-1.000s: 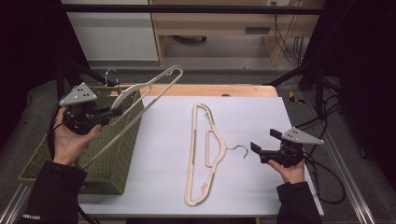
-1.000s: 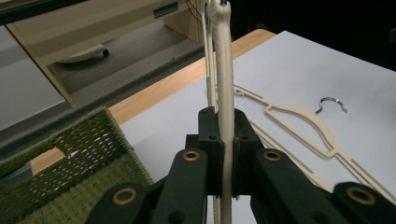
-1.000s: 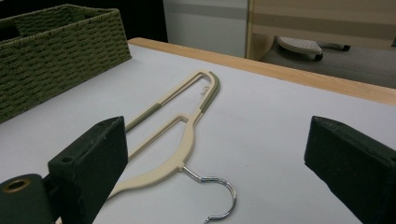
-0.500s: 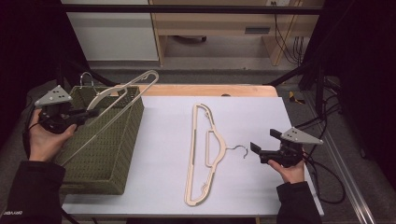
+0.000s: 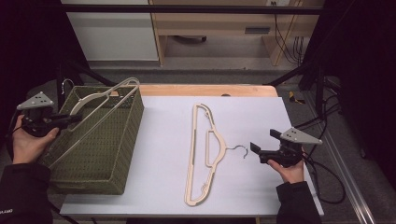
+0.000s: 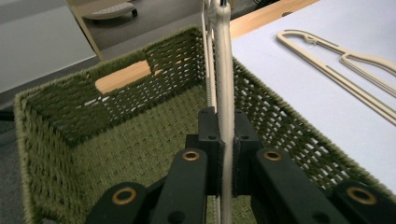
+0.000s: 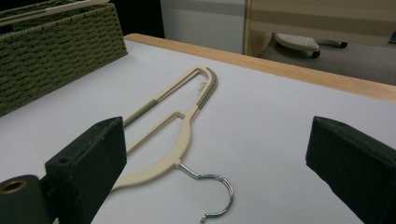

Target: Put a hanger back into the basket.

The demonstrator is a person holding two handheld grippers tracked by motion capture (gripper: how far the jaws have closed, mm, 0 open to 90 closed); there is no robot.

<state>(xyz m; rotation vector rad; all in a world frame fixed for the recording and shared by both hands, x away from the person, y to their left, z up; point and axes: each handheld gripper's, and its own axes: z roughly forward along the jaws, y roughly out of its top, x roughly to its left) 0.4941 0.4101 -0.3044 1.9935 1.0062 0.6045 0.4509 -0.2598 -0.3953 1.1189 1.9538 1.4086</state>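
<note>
My left gripper (image 5: 70, 119) is shut on a beige clothes hanger (image 5: 100, 115), holding it slanted over the green woven basket (image 5: 122, 135) at the table's left. In the left gripper view the hanger's bar (image 6: 226, 79) runs up between the closed jaws, above the basket's floor (image 6: 135, 149). A second beige hanger (image 5: 204, 154) with a metal hook (image 5: 239, 150) lies flat on the white tabletop. My right gripper (image 5: 258, 150) stands open just right of that hook, nothing between its fingers; the right gripper view has the hook (image 7: 215, 191) low between the jaws.
The white table surface (image 5: 252, 116) has a wooden strip (image 5: 210, 90) along its far edge. Cables trail off the table's right side (image 5: 322, 163). Beyond the table stand a white cabinet and wooden furniture (image 5: 215, 23).
My left gripper has carried its hanger leftward and down, from above the basket's right rim to low over the basket's left side. The right gripper has stayed put.
</note>
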